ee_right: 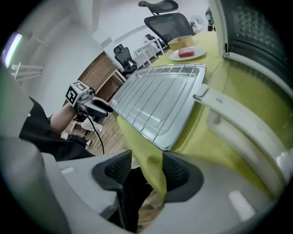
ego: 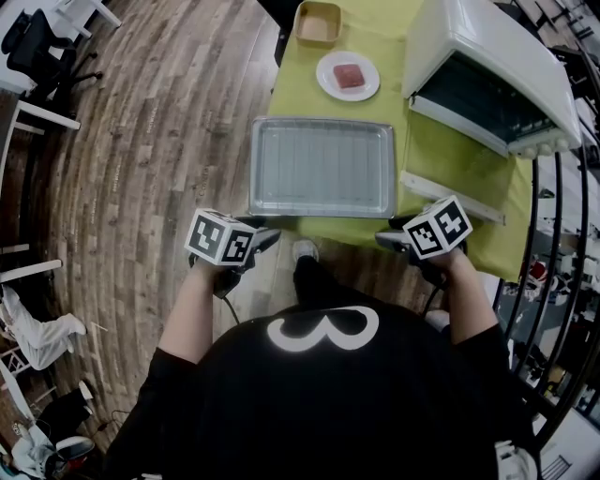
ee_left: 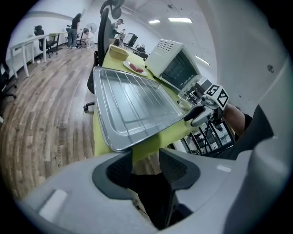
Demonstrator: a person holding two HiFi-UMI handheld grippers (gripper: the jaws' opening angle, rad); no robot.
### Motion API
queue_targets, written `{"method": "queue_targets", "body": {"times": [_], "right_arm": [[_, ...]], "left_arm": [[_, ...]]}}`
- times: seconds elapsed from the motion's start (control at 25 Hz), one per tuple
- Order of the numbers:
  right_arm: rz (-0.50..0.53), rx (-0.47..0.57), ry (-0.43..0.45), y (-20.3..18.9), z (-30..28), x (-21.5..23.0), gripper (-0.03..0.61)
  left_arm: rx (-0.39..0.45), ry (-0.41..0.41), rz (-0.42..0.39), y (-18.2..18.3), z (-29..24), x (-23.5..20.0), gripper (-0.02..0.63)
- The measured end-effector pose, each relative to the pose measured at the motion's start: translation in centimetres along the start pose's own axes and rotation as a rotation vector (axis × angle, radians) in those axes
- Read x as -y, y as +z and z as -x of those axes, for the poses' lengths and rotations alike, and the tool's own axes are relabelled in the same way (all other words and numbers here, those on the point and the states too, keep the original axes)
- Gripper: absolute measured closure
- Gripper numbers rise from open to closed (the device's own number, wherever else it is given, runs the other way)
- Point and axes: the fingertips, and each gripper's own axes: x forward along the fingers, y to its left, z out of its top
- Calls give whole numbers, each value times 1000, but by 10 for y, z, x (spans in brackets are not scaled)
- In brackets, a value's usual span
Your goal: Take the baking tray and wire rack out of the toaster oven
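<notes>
The silver baking tray (ego: pixel 260 169) lies on the green tablecloth in front of me, with the wire rack (ego: pixel 323 161) resting in it. The white toaster oven (ego: pixel 487 70) stands at the right with its door (ego: pixel 450 199) folded down. My left gripper (ego: pixel 270 236) hovers just short of the tray's near left corner (ee_left: pixel 114 144). Its jaws (ee_left: pixel 145 157) are open with nothing between the pads. My right gripper (ego: pixel 386 240) is off the near right corner (ee_right: pixel 167 144), also open (ee_right: pixel 147 164). The hanging cloth edge shows behind its jaws.
A white plate (ego: pixel 348 76) with a red piece and a wooden box (ego: pixel 319 23) sit at the table's far end. A black metal railing (ego: pixel 562 281) runs along the right. Office chairs (ee_right: pixel 169 23) and wooden floor (ego: pixel 141 141) lie around the table.
</notes>
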Motion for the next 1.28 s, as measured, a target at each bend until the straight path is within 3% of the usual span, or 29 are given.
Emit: {"method": "queue_targets", "body": {"times": [0.16,0.32,0.48,0.64,0.76,0.88,1.12,1.28], "right_arm": [[36,75,-43,1,12,-3,365],[93,227,-64,11,34,-23,366],[155,445,-68,28,69,-55,403],[238,640,-60,37,109,-91,477],[331,735,-109,39,135,-113,526],[357,831,-101,39,160,-140,564],[426,949,-107,33,190,-170,577],[381,1020,-49,31,204,-178,577]], "left_arm": [[24,48,-23,-2,4,5,423],[55,106,-91,-2,20,19,423],[195,120,-160,16,38,53,428],[383,77,-225,45,61,107,475],[504,39,-261,64,84,146,525],[598,10,-309,76,105,182,558],[722,-56,-398,85,128,241,603],[768,-83,-410,84,137,259,603]]}}
